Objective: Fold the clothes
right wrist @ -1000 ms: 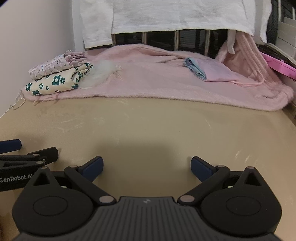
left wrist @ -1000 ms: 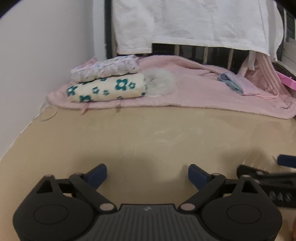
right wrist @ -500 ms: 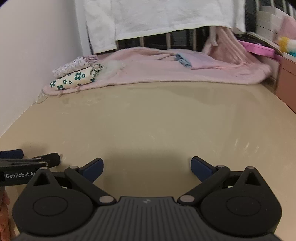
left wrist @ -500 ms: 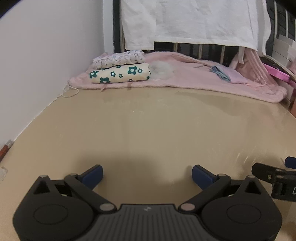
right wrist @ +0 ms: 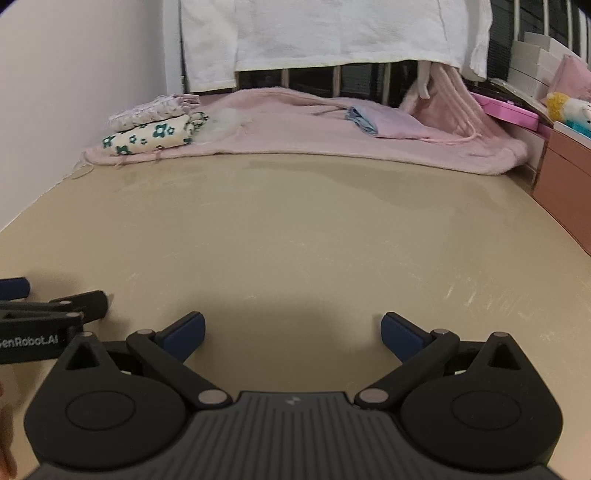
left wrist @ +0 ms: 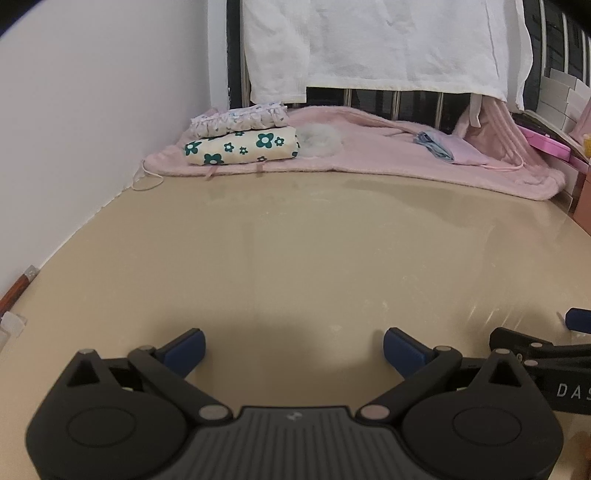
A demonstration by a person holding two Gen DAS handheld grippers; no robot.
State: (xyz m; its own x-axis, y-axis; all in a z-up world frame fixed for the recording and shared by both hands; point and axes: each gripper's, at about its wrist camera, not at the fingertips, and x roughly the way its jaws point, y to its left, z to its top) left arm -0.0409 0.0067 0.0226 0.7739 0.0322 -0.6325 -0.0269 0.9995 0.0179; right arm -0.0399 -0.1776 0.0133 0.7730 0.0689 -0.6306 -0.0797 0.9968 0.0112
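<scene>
Two folded garments are stacked at the far left: a cream one with teal flowers (left wrist: 242, 147) (right wrist: 147, 137) and a frilly pale floral one (left wrist: 240, 118) (right wrist: 155, 110) on top. They rest on a pink blanket (left wrist: 369, 147) (right wrist: 295, 125). A small lilac and blue garment (left wrist: 448, 149) (right wrist: 384, 123) lies further right on it. My left gripper (left wrist: 293, 349) is open over the bare beige table (left wrist: 314, 251), holding nothing. My right gripper (right wrist: 291, 332) is open too, beside the left one, far from the clothes.
A white towel (left wrist: 369, 44) (right wrist: 332, 33) hangs over dark railings at the back. A white wall (left wrist: 92, 110) runs along the left. Pink boxes (right wrist: 509, 110), a plush toy (right wrist: 569, 110) and a brown cabinet (right wrist: 565, 184) stand at the right edge.
Both grippers have pulled back from the clothes towards the near side of the table, so the stack and blanket look smaller. Both stay open and empty.
</scene>
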